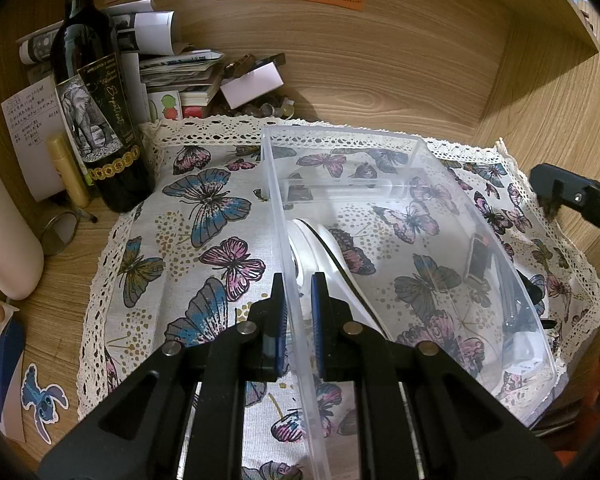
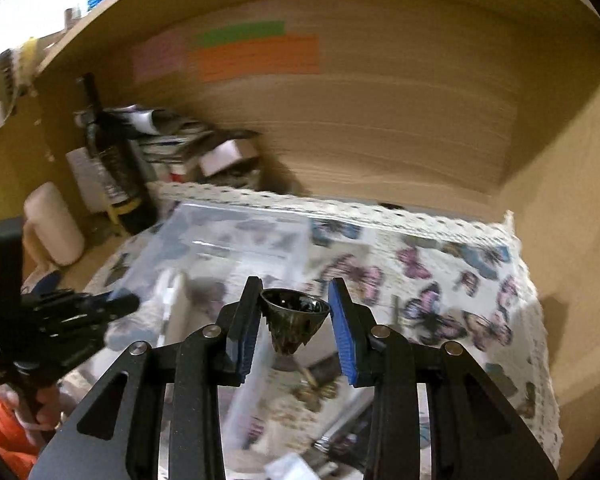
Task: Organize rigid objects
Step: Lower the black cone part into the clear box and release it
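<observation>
The left gripper (image 1: 299,304) pinches the clear bin (image 1: 412,216) wall – fingers nearly closed. The right gripper (image 2: 294,312) holds a dark cup (image 2: 294,318) – fingers half open.

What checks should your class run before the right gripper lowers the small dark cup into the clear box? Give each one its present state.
1. Left gripper straddles the wall of the clear box: ok.
2. Box is firmly clamped: cannot tell; gaps show beside the wall.
3. Dark cup sits between the right gripper fingers: ok.
4. Cup is firmly pinched: cannot tell; a gap shows at the right pad.
5. Free floor inside the box: ok; the white object lies on the left side, and bare floor shows to its right.
6. Right view sharp enough to aim: not ok, motion-blurred.
</observation>
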Demonstrator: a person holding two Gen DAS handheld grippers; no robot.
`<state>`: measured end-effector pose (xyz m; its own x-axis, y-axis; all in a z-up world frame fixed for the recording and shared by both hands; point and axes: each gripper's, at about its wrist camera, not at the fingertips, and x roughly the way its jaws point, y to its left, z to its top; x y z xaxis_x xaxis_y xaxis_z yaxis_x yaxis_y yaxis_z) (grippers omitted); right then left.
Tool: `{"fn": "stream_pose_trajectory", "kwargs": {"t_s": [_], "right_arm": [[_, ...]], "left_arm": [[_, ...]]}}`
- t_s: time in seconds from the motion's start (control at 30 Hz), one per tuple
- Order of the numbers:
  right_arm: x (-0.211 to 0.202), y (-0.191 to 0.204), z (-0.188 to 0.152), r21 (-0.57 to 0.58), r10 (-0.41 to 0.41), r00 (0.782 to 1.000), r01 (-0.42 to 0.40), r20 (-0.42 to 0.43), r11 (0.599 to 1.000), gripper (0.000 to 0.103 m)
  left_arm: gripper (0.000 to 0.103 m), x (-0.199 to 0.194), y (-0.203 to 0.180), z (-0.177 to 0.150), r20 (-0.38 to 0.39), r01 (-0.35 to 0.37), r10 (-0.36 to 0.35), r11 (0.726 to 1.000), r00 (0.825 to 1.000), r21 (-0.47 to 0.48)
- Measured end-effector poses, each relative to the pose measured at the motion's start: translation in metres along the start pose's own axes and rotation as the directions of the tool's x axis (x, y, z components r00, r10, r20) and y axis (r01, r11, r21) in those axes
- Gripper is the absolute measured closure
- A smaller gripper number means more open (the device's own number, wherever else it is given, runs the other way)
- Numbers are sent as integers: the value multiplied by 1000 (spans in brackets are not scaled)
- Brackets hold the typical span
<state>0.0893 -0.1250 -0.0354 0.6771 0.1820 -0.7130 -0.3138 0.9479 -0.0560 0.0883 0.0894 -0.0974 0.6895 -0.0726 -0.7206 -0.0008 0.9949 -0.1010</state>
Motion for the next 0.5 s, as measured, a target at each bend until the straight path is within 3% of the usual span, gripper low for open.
{"fn": "stream_pose_trajectory", "kwargs": {"t_s": [0.5], "right_arm": [[51,38,-6,-69,99,985,-109,-138,992,72]], "left_arm": [[92,0,0,0,1,-1,1,1000,1000,-1]]}}
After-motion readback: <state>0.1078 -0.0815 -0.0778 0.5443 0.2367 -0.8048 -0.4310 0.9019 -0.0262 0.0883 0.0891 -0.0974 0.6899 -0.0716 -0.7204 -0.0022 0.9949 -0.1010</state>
